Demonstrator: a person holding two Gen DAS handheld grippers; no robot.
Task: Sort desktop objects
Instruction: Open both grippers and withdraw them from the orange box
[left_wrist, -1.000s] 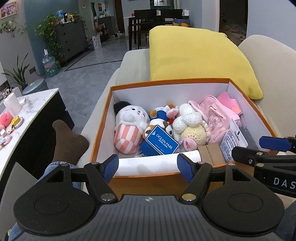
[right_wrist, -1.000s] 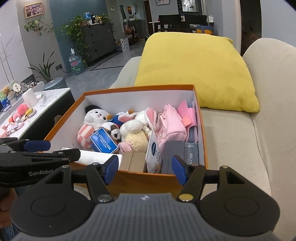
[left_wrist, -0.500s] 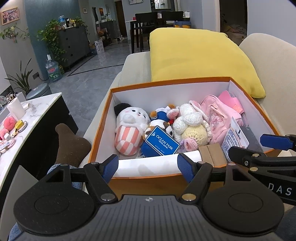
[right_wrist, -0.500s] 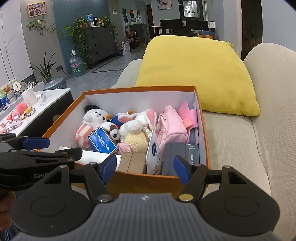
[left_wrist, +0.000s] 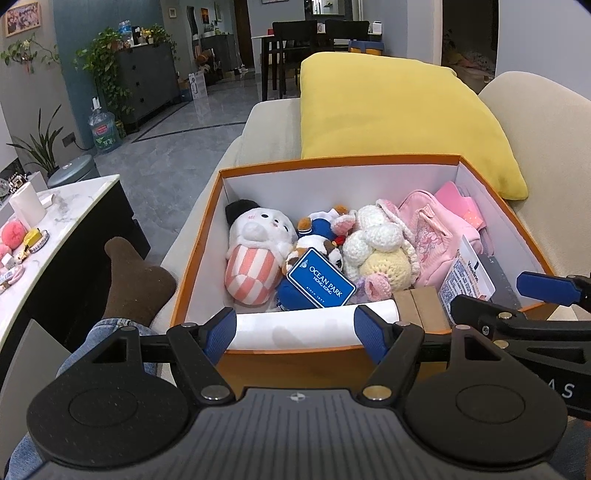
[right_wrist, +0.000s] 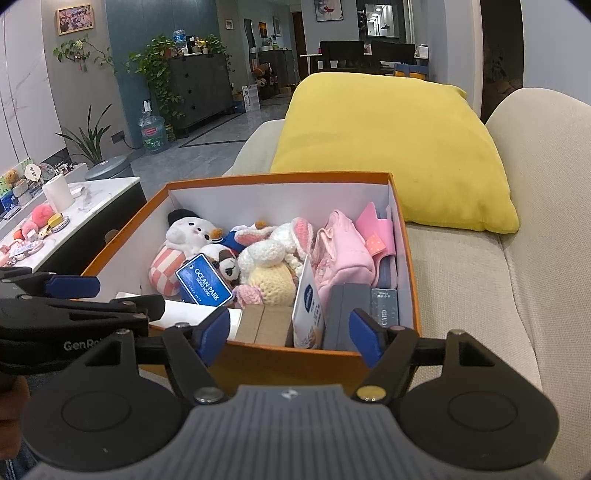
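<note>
An orange box (left_wrist: 199, 236) (right_wrist: 413, 280) sits on the beige sofa, filled with plush toys, a blue Ocean Park tag (left_wrist: 321, 284) (right_wrist: 203, 282), a pink pouch (left_wrist: 432, 236) (right_wrist: 343, 251), a Vaseline packet (left_wrist: 467, 277) and small boxes. My left gripper (left_wrist: 295, 332) is open and empty, hovering at the box's near wall. My right gripper (right_wrist: 288, 334) is open and empty, also at the near wall, further right. Each gripper shows in the other's view: the right gripper's fingers (left_wrist: 546, 286) and the left gripper's fingers (right_wrist: 74, 286).
A yellow cushion (left_wrist: 388, 118) (right_wrist: 391, 147) leans behind the box. A white marble table (left_wrist: 55, 221) (right_wrist: 85, 206) with small toys and a paper roll stands at left. A socked foot (left_wrist: 133, 280) rests beside the box.
Both grippers have drawn slightly back and up from the box; the view has risen a little. Nothing in the box has moved.
</note>
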